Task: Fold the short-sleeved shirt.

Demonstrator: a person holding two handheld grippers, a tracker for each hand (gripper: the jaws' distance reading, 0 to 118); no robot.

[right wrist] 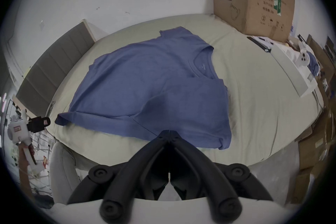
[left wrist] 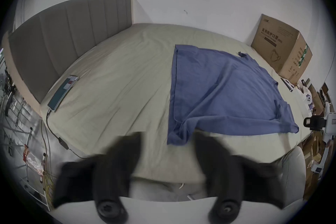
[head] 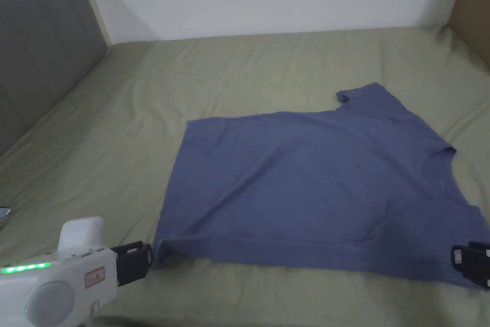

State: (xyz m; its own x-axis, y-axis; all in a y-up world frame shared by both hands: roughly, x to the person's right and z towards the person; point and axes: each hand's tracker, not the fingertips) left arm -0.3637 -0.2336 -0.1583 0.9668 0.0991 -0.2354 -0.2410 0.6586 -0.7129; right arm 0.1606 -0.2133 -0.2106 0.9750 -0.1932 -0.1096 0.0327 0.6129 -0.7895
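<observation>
The blue shirt lies spread on the bed, its near long edge already turned over on itself into a narrow fold that runs beside the bed's near edge. The collar points toward the box standing at the far right corner of the bed; the hem faces the headboard.

The left gripper sits just off the shirt's near hem corner, over the bed's edge; in its own view the jaws stand apart with bare sheet between them, and the corner of the shirt lies just past the right jaw's tip. The right gripper is at the shirt's near edge on the sleeve side; its jaws meet at the tips, and whether cloth is pinched between them cannot be told.

Between the shirt's hem and the headboard the sheet is bare and wide, apart from a phone with its cable lying near the headboard. Beyond the shirt's far edge a broad strip of sheet runs to the wall. Toward the box the gap beside the collar is narrower.
</observation>
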